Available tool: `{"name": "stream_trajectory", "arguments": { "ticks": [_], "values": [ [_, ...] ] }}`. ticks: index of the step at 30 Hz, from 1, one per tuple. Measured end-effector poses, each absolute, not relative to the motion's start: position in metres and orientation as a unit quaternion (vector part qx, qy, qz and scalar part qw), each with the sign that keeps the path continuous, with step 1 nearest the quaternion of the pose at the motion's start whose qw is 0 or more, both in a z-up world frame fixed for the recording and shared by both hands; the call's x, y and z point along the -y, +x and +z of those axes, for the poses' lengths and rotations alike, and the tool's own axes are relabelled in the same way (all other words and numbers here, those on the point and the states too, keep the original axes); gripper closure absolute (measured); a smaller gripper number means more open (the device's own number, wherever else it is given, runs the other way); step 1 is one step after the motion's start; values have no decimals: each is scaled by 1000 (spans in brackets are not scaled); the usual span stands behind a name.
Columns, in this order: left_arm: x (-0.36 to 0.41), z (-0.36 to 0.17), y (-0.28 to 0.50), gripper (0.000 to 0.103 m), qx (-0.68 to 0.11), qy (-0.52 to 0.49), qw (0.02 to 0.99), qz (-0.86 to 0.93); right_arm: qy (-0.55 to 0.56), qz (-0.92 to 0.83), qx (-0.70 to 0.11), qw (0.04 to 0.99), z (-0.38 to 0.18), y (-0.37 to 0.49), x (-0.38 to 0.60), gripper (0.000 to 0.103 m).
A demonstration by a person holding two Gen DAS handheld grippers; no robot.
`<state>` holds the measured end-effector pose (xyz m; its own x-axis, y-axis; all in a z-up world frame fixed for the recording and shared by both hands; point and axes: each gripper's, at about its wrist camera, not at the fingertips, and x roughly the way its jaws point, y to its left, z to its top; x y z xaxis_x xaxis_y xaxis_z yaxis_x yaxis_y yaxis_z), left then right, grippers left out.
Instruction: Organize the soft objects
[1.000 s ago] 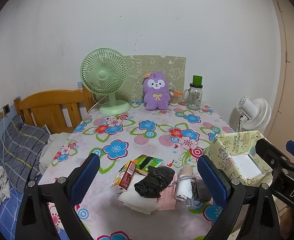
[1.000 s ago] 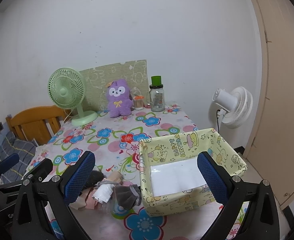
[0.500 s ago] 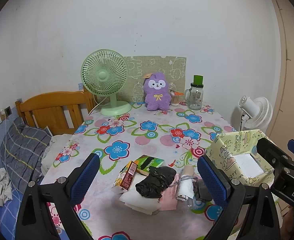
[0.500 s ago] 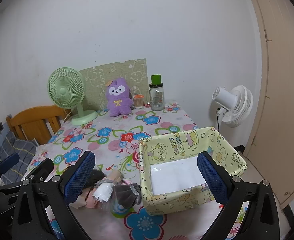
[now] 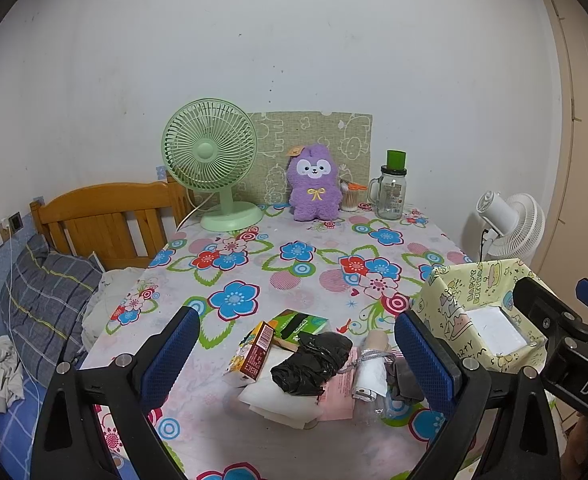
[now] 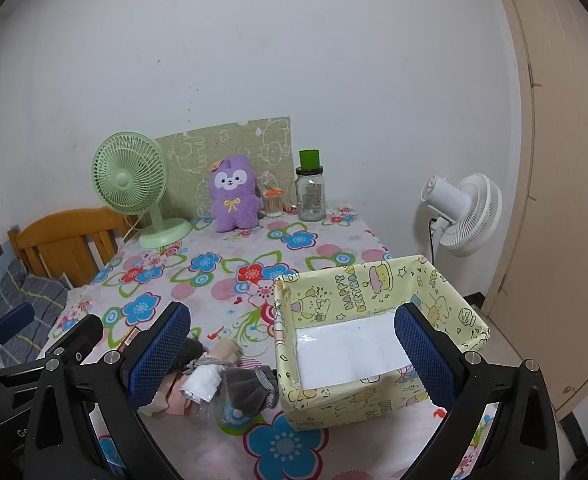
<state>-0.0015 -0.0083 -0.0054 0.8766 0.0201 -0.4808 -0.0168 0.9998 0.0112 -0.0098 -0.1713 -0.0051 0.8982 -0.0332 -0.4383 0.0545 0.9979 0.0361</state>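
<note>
A pile of small items lies at the near edge of the flowered table (image 5: 253, 276): a crumpled black bag (image 5: 312, 362), a white roll (image 5: 370, 376), a grey sock (image 6: 249, 390), a pink packet (image 5: 340, 390), white tissue (image 5: 277, 400), a red box (image 5: 257, 354) and a green packet (image 5: 300, 324). A yellow paper box (image 6: 370, 332) stands to their right, empty but for a white liner. My left gripper (image 5: 298, 364) is open above the pile. My right gripper (image 6: 294, 354) is open above the box's left wall.
At the table's back stand a green desk fan (image 5: 213, 168), a purple plush toy (image 5: 314, 188), a glass jar with a green lid (image 5: 392, 192) and a patterned board. A white floor fan (image 6: 462, 212) stands right; a wooden bed frame (image 5: 101, 220) and pillow left.
Both grippers have drifted slightly; the scene sits a little lower and further in view. Nothing on the table has moved.
</note>
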Motion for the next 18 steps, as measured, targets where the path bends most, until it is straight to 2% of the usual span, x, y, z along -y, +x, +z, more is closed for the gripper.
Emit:
{"name": "stream_trajectory", "arguments": {
  "ticks": [18],
  "values": [
    [7,-6,-1,5,-251,4,968,8,23,-22,-225,974,-5,-10,170,0]
  ]
}}
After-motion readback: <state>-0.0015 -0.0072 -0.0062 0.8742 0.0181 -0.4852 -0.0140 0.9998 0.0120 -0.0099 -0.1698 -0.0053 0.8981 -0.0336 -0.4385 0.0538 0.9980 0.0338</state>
